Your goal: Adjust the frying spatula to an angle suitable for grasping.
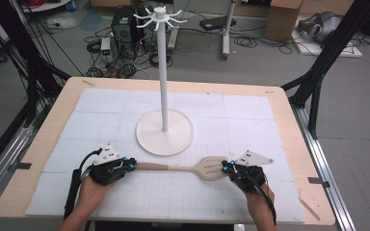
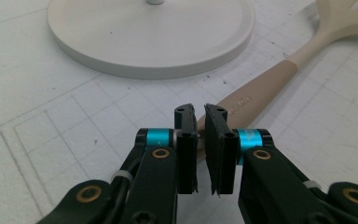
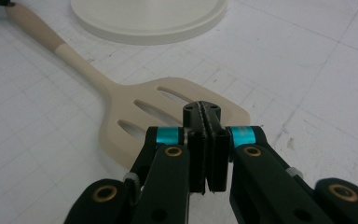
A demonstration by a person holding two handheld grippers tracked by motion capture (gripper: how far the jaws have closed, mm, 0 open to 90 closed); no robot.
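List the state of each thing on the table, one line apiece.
Slotted spatula: lying flat on the mat, each end in a gripper.
Left gripper: shut on the spatula's handle end.
Right gripper: shut on the edge of the spatula's blade.
Hook stand: upright, its hooks bare.

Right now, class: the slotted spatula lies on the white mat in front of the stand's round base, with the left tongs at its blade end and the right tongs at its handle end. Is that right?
Not quite. The ends are swapped: the high view shows the left tongs at the handle end of the slotted spatula and the right tongs at its blade. It does lie before the stand's round base.
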